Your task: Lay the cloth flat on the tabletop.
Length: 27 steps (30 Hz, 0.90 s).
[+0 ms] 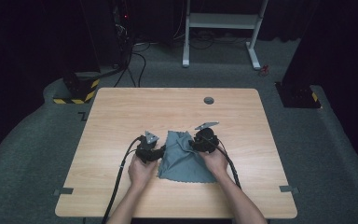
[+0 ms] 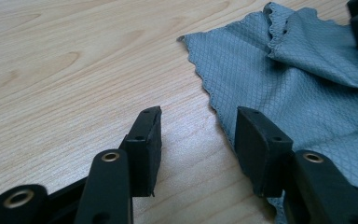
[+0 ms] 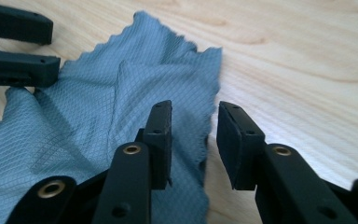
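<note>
- A grey-blue cloth (image 1: 185, 157) with a fine diamond weave and scalloped edges lies on the light wooden worktop (image 1: 121, 116), near the person's edge and roughly at the middle of its width.
- The cloth is not flat: its far part is rumpled into soft folds, while the near part spreads out smoothly towards the person.
- The left tool (image 1: 159, 150) sits at the cloth's left edge, held low over the worktop by the left hand (image 1: 141, 171).
- In the left gripper view, the left tool (image 2: 198, 135) has its jaws spread, one over bare wood and the other over the cloth's edge (image 2: 284, 88); nothing is pinched between them.
- The right tool (image 1: 195, 142) is at the cloth's far right part, held by the right hand (image 1: 216, 161).
- In the right gripper view, the right tool (image 3: 193, 137) has its jaws apart, straddling the scalloped right edge of the cloth (image 3: 121, 102); the pads do not press on the fabric.
- The same view shows the left tool's jaws at the upper left, also apart, just beside the far fold of the cloth.
- A black cable trails from each tool towards the near edge of the worktop.
- A small round grey grommet (image 1: 209, 100) is set into the worktop's far side, well apart from the cloth.
</note>
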Each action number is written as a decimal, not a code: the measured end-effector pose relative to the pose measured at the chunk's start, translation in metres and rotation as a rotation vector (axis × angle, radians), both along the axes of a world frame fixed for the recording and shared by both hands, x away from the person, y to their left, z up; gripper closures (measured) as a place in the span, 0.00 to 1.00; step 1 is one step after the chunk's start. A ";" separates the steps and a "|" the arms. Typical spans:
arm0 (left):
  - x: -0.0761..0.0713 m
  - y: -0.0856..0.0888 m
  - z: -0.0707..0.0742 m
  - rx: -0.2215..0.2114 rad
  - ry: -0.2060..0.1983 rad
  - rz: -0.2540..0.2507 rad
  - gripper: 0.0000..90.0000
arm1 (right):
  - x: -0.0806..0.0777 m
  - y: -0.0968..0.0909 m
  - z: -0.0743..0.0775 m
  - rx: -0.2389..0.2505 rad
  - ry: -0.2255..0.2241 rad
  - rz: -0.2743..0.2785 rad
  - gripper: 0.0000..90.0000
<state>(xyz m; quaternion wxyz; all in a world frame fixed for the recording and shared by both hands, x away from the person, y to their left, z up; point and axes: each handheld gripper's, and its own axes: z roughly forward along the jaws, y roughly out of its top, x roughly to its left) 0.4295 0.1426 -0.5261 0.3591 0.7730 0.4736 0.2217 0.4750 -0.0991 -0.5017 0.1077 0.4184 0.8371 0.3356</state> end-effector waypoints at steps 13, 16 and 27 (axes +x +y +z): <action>0.000 0.000 0.000 0.000 -0.001 0.001 0.57 | -0.004 -0.009 0.015 -0.027 -0.090 0.025 0.98; 0.000 0.000 0.000 0.000 -0.001 -0.001 0.57 | -0.002 -0.019 0.015 -0.042 -0.098 -0.004 0.98; 0.016 -0.007 0.007 0.022 0.059 -0.018 0.61 | 0.015 -0.066 0.004 -0.130 -0.090 -0.149 0.98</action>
